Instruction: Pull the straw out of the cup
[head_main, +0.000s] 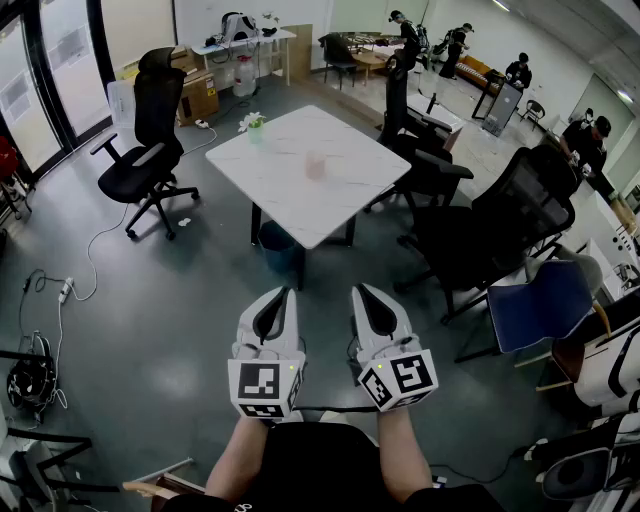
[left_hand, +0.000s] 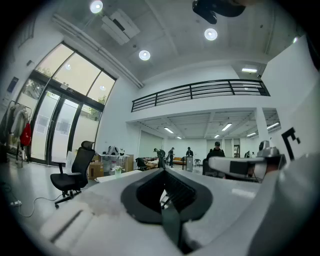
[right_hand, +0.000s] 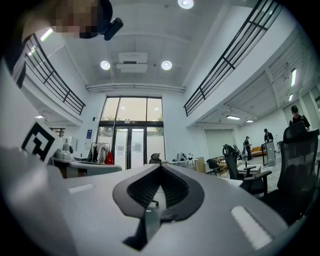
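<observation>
A small pinkish cup (head_main: 315, 165) stands near the middle of the white table (head_main: 290, 195), well ahead of me in the head view. It is too small and blurred to make out a straw. My left gripper (head_main: 286, 291) and right gripper (head_main: 358, 288) are side by side close to my body, level, over the grey floor and well short of the table. Both have their jaws together with nothing between them. In the left gripper view the left gripper's (left_hand: 162, 170) tips meet, and in the right gripper view the right gripper's (right_hand: 160, 166) tips meet too.
A small potted plant (head_main: 252, 122) sits at the table's far left corner. A black office chair (head_main: 145, 150) stands left of the table, and more black chairs (head_main: 480, 230) and a blue one (head_main: 545, 300) crowd the right. A bin (head_main: 278, 245) sits under the table. Cables (head_main: 60, 290) lie at left.
</observation>
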